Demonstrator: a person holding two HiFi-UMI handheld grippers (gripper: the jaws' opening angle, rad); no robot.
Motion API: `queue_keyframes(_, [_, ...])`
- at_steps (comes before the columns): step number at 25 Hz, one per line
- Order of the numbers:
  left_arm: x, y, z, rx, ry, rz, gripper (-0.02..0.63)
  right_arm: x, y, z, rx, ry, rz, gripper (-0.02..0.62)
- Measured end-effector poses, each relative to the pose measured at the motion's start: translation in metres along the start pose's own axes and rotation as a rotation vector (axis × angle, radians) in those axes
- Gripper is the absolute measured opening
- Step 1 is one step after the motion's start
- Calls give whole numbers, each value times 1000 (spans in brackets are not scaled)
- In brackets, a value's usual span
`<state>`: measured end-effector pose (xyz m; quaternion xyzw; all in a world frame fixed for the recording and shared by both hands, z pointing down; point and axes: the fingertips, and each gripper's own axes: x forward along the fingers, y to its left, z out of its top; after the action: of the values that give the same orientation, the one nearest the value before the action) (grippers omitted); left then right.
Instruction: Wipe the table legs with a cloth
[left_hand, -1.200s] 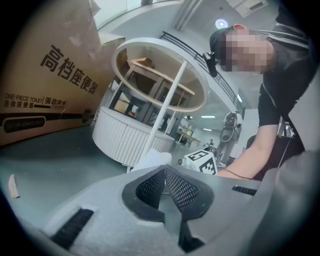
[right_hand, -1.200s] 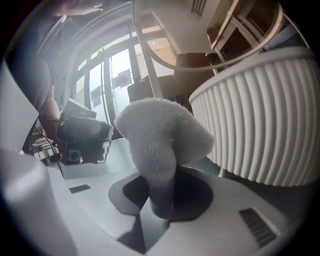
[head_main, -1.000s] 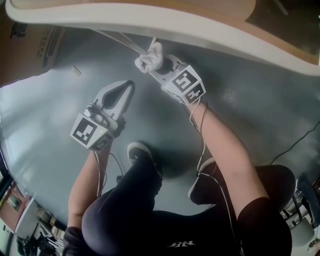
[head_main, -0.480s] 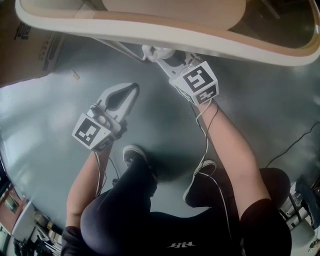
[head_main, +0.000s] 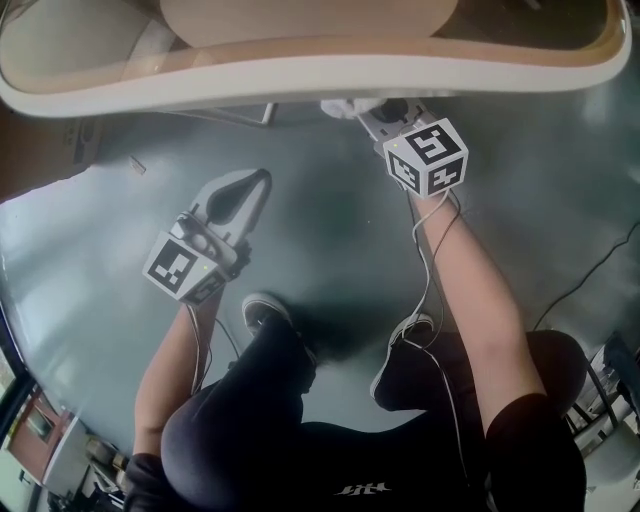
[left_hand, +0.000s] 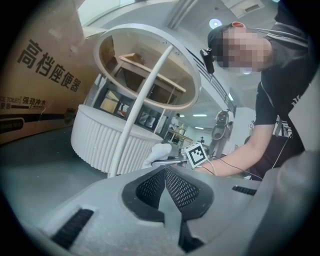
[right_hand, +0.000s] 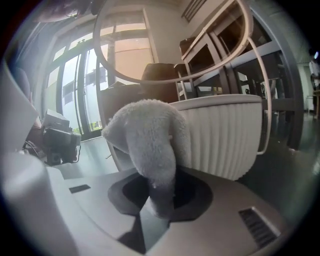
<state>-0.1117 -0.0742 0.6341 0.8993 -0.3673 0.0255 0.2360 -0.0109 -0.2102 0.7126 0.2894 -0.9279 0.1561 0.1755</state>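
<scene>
A white fluffy cloth is pinched in my right gripper, which is shut on it. In the head view my right gripper reaches under the rim of the white oval table, with the cloth partly hidden there. A slanted white table leg rises from the ribbed white base, with the cloth just right of its foot. My left gripper hovers over the grey floor with its jaws shut and nothing between them; its mesh pads meet.
A brown cardboard box stands at the left. The person's shoes and knees fill the lower head view. A black cable lies on the floor at the right. A thin curved white leg stands beside the ribbed base.
My right gripper has carried the cloth to the right and farther under the table rim. The left gripper has stayed almost still.
</scene>
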Motion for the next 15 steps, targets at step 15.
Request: queue_keyframes(15, [1, -1, 9, 14, -30, 24, 5, 7, 66, 74, -150, -189, 133, 77])
